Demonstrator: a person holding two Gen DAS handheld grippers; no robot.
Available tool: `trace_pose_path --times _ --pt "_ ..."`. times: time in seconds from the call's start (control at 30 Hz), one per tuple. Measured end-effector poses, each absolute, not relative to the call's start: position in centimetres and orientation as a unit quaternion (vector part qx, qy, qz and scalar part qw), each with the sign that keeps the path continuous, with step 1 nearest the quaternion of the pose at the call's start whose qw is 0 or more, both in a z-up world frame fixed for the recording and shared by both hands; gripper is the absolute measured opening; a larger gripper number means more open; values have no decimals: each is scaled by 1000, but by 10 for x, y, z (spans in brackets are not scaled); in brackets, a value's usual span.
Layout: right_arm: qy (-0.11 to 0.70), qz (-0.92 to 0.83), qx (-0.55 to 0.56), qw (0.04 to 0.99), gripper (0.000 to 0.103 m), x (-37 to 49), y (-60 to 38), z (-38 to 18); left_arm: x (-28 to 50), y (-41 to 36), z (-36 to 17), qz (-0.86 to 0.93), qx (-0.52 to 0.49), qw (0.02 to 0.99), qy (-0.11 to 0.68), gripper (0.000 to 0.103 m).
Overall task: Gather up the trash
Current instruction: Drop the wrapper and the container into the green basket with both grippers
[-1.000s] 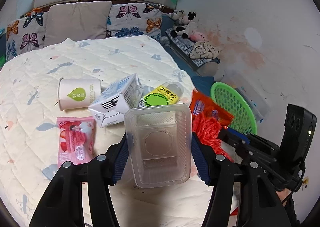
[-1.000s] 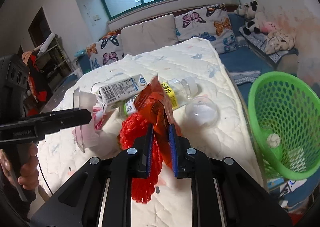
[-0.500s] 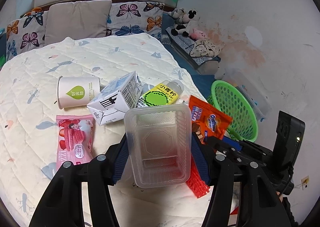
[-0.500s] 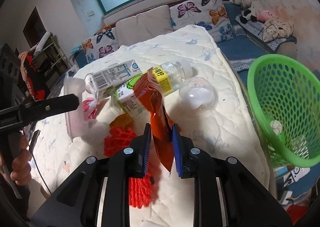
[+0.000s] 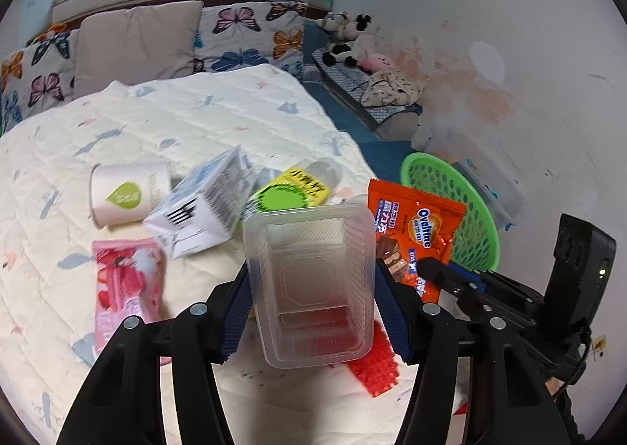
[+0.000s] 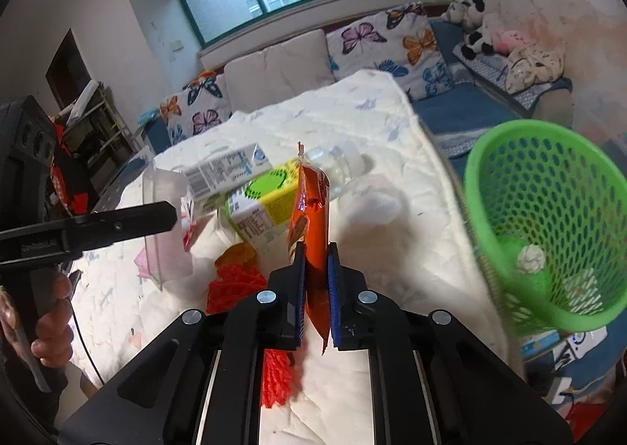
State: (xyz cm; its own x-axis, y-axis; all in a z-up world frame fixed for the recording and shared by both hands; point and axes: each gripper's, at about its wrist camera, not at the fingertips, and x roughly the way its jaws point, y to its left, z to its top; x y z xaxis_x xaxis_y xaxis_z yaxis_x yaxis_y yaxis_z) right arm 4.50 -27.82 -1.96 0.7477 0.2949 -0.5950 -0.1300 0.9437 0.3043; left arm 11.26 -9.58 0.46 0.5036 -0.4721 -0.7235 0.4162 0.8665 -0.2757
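Observation:
My left gripper [image 5: 311,280] is shut on a clear plastic food tub [image 5: 309,284] and holds it above the bed; the tub also shows in the right wrist view [image 6: 166,225]. My right gripper [image 6: 315,272] is shut on an orange Ovaltine wrapper [image 6: 311,217], lifted off the bed; the wrapper also shows in the left wrist view [image 5: 415,225]. A green mesh basket [image 6: 548,225] stands right of the bed with some trash inside. A red mesh net [image 6: 235,282] lies on the quilt below the wrapper.
On the quilt lie a paper cup [image 5: 127,194], a milk carton [image 5: 203,206], a bottle with a yellow-green label [image 5: 292,190], a pink packet [image 5: 127,284] and a clear dome lid [image 6: 372,206]. Butterfly pillows [image 5: 250,33] line the far side.
My right gripper has lifted the orange wrapper up off the red net and toward the right. The net has dropped back onto the quilt. The left gripper keeps hold of the tub.

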Motion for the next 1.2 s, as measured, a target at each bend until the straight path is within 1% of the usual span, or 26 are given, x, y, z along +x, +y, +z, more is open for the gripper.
trace_pose_path --times 0.23,0.4,0.67,0.87,0.9,0.93,1.0,1.1,1.2 --pt "316 64 120 939 11 30 -315 -4 116 -140 15 -297 -21 856 424 57" --pt "308 11 130 942 11 23 -359 0 119 -181 18 -332 -14 841 427 57" --pt "328 -63 134 933 11 25 -413 -19 129 -240 26 -366 8 831 419 57" --pt "346 -82 151 923 14 30 -437 -38 142 -277 25 -379 19 822 425 57" --pt "346 -82 155 922 19 29 -440 -41 144 -282 23 -381 21 821 425 57" --pt "345 -85 160 921 29 28 -443 -42 144 -287 22 -382 23 820 425 57" --pt "343 -92 164 920 39 25 -447 -44 146 -296 19 -386 27 818 427 57" --pt "342 -94 175 918 40 17 -453 -46 149 -311 11 -386 34 814 433 57" --pt "339 -97 178 919 44 8 -456 -46 153 -324 3 -384 40 812 438 57"
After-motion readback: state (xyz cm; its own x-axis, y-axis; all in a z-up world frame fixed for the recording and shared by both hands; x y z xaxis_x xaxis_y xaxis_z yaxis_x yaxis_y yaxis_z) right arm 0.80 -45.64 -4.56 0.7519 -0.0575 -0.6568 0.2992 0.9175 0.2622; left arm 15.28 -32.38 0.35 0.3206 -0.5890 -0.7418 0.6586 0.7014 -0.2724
